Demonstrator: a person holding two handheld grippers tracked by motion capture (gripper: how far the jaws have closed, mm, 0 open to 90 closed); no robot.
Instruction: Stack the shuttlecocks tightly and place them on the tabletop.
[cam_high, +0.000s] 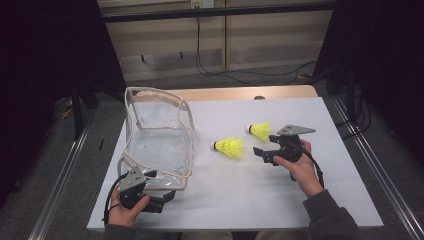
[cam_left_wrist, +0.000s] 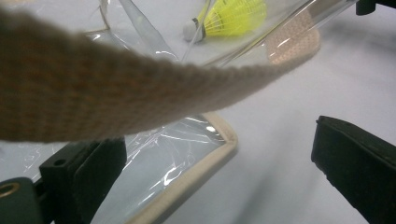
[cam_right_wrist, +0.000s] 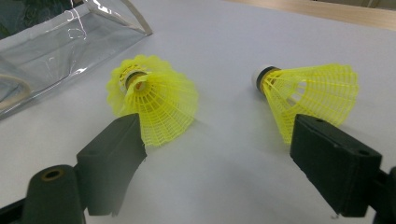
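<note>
Lying just ahead of the right gripper (cam_right_wrist: 219, 172)'s spread, empty jaws: two shuttlecocks (cam_right_wrist: 156, 100).

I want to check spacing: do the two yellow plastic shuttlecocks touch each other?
Apart. The right gripper view shows bare white table between the left shuttlecock and the right shuttlecock.

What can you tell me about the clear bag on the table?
The bag is clear, glossy plastic edged with beige woven trim, and a beige webbing strap runs from it. It stands open and slumped on the left side of the white table, looking empty inside. Its near corner lies by the left gripper, whose fingers stand apart; the left gripper view shows the strap crossing above them and the trimmed edge lying between them. Whether they touch it is unclear.
</note>
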